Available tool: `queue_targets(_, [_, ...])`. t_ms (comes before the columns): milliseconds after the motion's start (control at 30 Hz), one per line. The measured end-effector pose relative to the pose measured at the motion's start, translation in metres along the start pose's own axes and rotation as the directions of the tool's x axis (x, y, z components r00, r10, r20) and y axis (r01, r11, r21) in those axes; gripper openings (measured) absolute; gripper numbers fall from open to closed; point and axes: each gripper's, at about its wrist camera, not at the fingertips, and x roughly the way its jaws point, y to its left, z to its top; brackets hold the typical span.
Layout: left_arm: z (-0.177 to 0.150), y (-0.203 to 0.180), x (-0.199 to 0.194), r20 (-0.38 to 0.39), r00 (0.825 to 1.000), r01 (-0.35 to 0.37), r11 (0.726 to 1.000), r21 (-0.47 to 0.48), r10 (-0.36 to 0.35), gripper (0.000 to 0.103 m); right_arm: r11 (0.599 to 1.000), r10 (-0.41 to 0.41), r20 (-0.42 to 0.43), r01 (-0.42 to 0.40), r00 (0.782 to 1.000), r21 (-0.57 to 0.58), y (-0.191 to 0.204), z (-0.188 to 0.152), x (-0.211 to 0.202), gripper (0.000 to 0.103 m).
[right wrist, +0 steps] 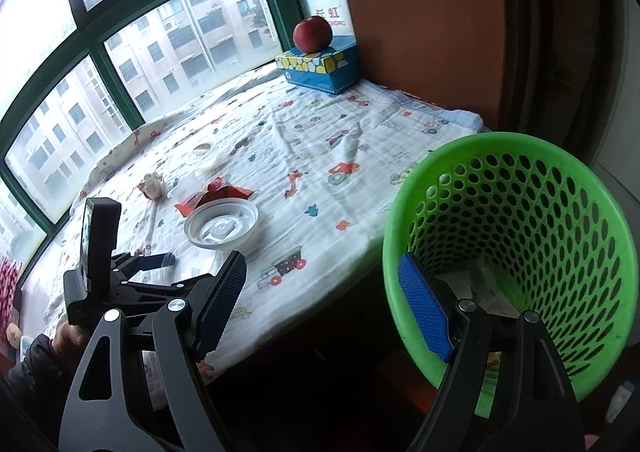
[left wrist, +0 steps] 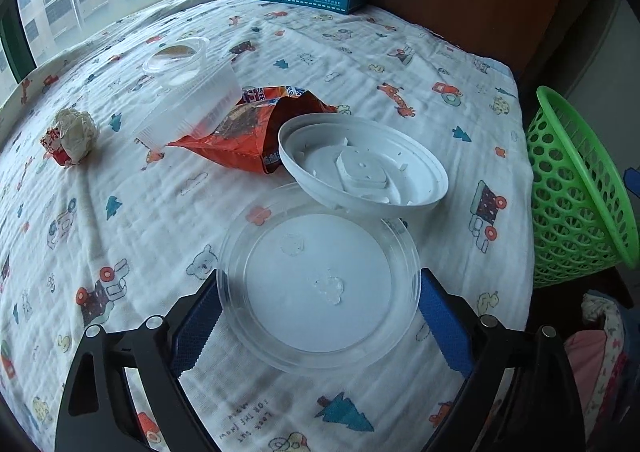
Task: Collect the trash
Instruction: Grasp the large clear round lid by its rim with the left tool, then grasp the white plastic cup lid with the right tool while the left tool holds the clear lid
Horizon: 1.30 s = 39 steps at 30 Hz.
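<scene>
We've got the left gripper [left wrist: 320,316] spread w/ pads either side of the clear lid [left wrist: 320,288]; right gripper [right wrist: 324,308] open, empty, near the green basket [right wrist: 520,236].

The clear lid [left wrist: 320,284] lies flat on the bench [left wrist: 120,220] between the two pads of the left tongs [left wrist: 320,316]. Just beyond it rests the upturned bowl lid [left wrist: 362,164], overlapping its far edge. Behind that lies the snack bag [left wrist: 244,136], then the clear cup [left wrist: 188,108]. The basket [right wrist: 516,252] hangs off the bench's right edge, its rim between the right tongs [right wrist: 324,304].
</scene>
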Motion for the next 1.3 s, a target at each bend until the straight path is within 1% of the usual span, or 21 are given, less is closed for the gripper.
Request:
queue_targets(167, [-0.006, 0.007, -0.013, -0.007, 1.0, -0.007, 1.0, 0.0, 0.007, 0.09, 1.0, 0.02, -0.014, -0.02, 1.0, -0.02, 0.009, 0.0, 0.008, 0.078])
queue_targets(300, [-0.013, 0.013, -0.024, -0.029, 0.999, -0.042, 0.999, 0.014, 0.042, 0.09, 0.998, 0.039, -0.03, -0.04, 0.999, -0.048, 0.021, -0.001, 0.016, 0.078])
queue_targets(500, [-0.029, 0.029, -0.043, -0.032, 0.997, -0.071, 0.997, 0.015, 0.071, 0.089, 0.991, 0.085, -0.057, -0.09, 0.995, -0.096, 0.046, -0.002, 0.031, 0.078])
queue_targets(567, [-0.034, 0.035, -0.047, -0.053, 0.994, -0.096, 0.995, 0.022, 0.097, 0.089, 0.989, 0.094, -0.067, -0.101, 0.993, -0.11, 0.054, -0.002, 0.036, 0.078])
queue_targets(633, [-0.037, 0.04, -0.051, -0.049, 0.993, -0.108, 0.994, 0.021, 0.108, 0.089, 0.987, 0.104, -0.073, -0.112, 0.992, -0.114, 0.059, -0.003, 0.039, 0.078])
queue_targets(733, [-0.039, 0.049, -0.061, -0.026, 0.994, -0.104, 0.995, -0.008, 0.103, 0.089, 0.984, 0.121, -0.078, -0.129, 0.99, -0.118, 0.066, -0.003, 0.042, 0.078])
queue_targets(900, [-0.037, 0.056, -0.076, 0.017, 0.997, -0.069, 0.996, -0.05, 0.07, 0.089, 0.983, 0.124, -0.077, -0.133, 0.989, -0.129, 0.069, -0.001, 0.042, 0.078])
queue_targets(1100, [-0.022, 0.046, -0.073, 0.042, 0.998, -0.043, 0.997, -0.059, 0.046, 0.089, 0.984, 0.117, -0.073, -0.125, 0.991, -0.123, 0.066, 0.0, 0.041, 0.078])
queue_targets(1200, [-0.013, 0.036, -0.071, 0.06, 0.998, -0.023, 0.999, -0.045, 0.025, 0.089, 0.986, 0.116, -0.07, -0.123, 0.991, -0.115, 0.064, 0.0, 0.04, 0.078])
queue_targets(1300, [-0.007, 0.031, -0.068, 0.061, 0.998, -0.002, 0.999, -0.042, 0.004, 0.089, 0.987, 0.112, -0.071, -0.12, 0.991, -0.109, 0.061, 0.0, 0.04, 0.078])
